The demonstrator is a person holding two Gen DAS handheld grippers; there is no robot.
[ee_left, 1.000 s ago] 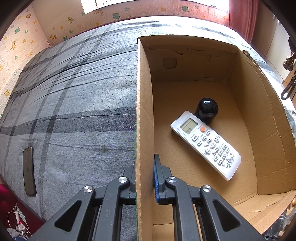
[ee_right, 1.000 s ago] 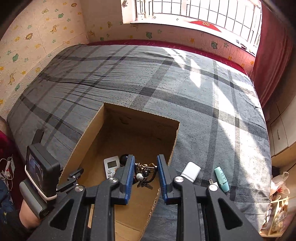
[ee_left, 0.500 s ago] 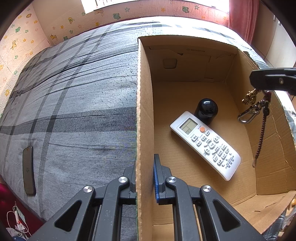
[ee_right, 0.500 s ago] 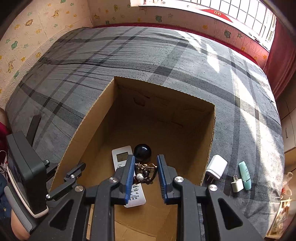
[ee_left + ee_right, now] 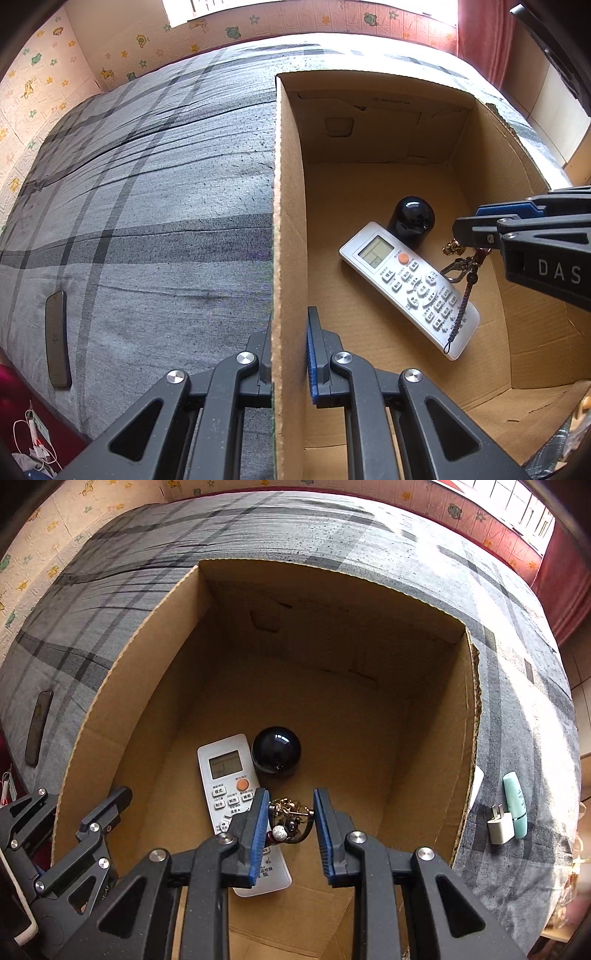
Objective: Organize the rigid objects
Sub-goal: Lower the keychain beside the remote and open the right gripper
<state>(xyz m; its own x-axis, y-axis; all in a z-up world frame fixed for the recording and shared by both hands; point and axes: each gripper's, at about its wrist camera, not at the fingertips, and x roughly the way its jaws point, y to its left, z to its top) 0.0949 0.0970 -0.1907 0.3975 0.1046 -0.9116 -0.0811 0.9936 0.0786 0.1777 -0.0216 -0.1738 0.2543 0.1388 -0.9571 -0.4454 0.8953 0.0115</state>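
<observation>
I have the left gripper (image 5: pixel 290 347) clamped on the cardboard box (image 5: pixel 288 206), its two pads pinching the box's left wall from either side, one outside against the bedspread side and one inside; the right gripper (image 5: pixel 287 821) hangs inside the box, low over its floor, closed on a keychain (image 5: pixel 290 819), a bunch of gold trinkets, beads and a metal clasp pinched between the blue pads; in the left wrist view the keychain's clasp and a dark braided cord (image 5: pixel 461 306) dangle from it, the cord trailing across the lower half of the white remote control (image 5: pixel 410 288); the remote lies flat on the box floor, screen up, roughly mid-box; a black round-topped object (image 5: pixel 412 221) stands on the box floor touching the remote's screen end, toward the far wall; outside the box, just beyond its right wall on the grey plaid bedspread (image 5: pixel 517 664), lie a white plug adapter (image 5: pixel 500 825) and a teal tube (image 5: pixel 515 805), side by side; well left of the box, near the bed's edge, lies a dark flat phone (image 5: pixel 57 339)
</observation>
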